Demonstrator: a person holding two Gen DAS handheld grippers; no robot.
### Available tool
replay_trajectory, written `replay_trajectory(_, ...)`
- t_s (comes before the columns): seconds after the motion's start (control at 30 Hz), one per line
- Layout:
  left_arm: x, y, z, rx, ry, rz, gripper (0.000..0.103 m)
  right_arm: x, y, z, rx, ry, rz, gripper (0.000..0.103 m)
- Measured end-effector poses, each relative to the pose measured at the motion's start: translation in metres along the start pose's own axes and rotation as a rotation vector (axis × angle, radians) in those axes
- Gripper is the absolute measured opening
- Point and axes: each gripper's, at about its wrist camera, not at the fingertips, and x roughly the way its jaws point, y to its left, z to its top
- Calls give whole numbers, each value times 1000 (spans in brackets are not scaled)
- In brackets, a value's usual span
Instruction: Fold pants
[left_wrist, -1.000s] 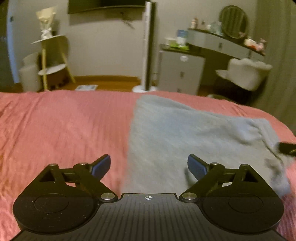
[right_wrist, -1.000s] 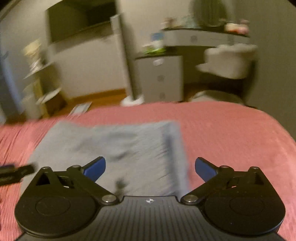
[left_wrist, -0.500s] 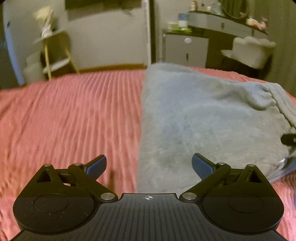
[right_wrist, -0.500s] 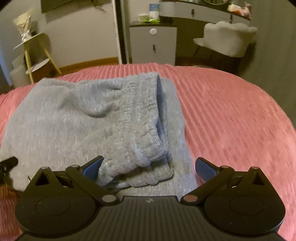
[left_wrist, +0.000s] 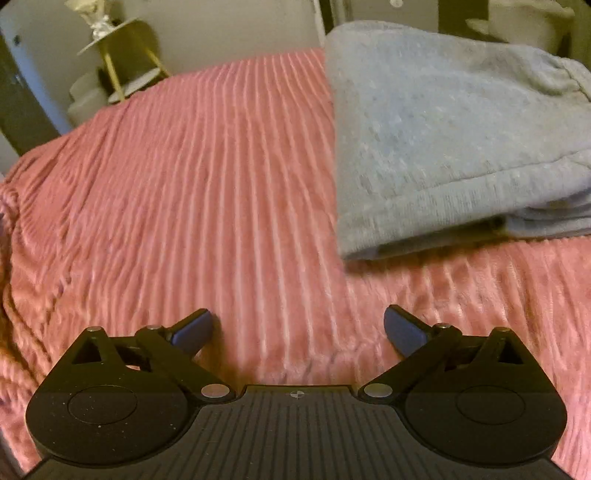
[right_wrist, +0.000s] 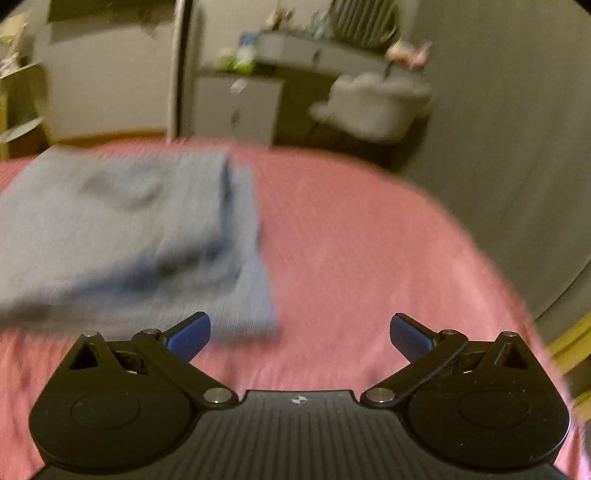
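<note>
The grey pants (left_wrist: 443, 129) lie folded into a thick rectangle on the pink ribbed bedspread (left_wrist: 203, 184). In the left wrist view they sit ahead and to the right. My left gripper (left_wrist: 297, 328) is open and empty, low over bare bedspread, short of the pants' near left corner. In the right wrist view, which is blurred, the pants (right_wrist: 122, 236) lie ahead to the left. My right gripper (right_wrist: 300, 332) is open and empty, near the pants' near right corner, over the bedspread (right_wrist: 369, 258).
Beyond the bed's far edge stand a yellow-legged shelf (left_wrist: 118, 55), a white drawer cabinet (right_wrist: 236, 107), a dressing table with a round mirror (right_wrist: 325, 51) and a white chair (right_wrist: 373, 99). The bed's edge curves away on the right (right_wrist: 517, 295).
Both grippers have pulled back toward me off the pants and now hang over bare bedspread. The right view has lifted and is blurred with motion. Both stayed open.
</note>
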Motion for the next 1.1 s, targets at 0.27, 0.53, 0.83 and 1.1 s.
replay_trajectory(0.27, -59, -30, -38, 66, -4, -106, 101, -40, 7, -62, 117, 125, 195, 103)
replay_trajectory(0.53, -103, -59, -77, 202, -43, -150, 101, -39, 39, -77, -12, 319, 21, 103)
replay_trajectory(0.83, -106, -52, -75, 148, -64, -103, 101, -52, 63, -92, -184, 283, -26, 103)
replay_trajectory(1.1, -95, -64, -70, 191, 12, -76, 101, -45, 63, -86, -153, 286, 46, 103)
